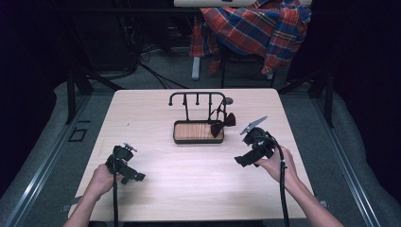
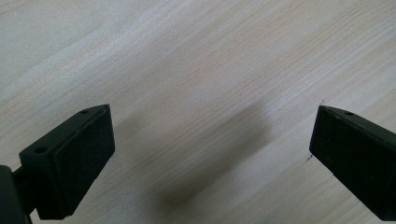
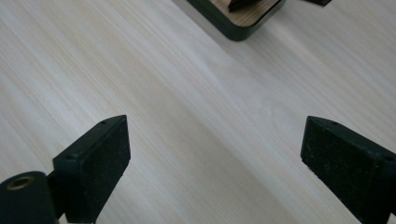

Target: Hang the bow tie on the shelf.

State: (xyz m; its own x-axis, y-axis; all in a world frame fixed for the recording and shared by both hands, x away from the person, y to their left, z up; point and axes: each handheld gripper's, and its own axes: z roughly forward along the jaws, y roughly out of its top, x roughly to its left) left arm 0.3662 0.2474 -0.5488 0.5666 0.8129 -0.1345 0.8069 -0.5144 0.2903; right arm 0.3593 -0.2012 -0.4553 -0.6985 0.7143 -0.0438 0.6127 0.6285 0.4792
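Note:
A black rack [image 1: 197, 97] with several hooks rises from a wood-floored tray [image 1: 197, 132] at the middle of the pale table [image 1: 189, 189]. A dark bow tie [image 1: 223, 124] hangs at the rack's right end, over the tray's right side. My left gripper [image 1: 137, 177] rests low at the front left, open, with bare wood between its jaws in the left gripper view [image 2: 212, 154]. My right gripper [image 1: 240, 161] is at the front right of the tray, pointing left. It is open over bare table in the right gripper view [image 3: 215, 158], with the tray's corner [image 3: 238, 28] farther ahead.
A plaid cloth [image 1: 257, 28] lies over a chair behind the table. A small grey disc [image 1: 228, 100] sits on the table behind the rack. Dark floor and metal rails border both sides of the table.

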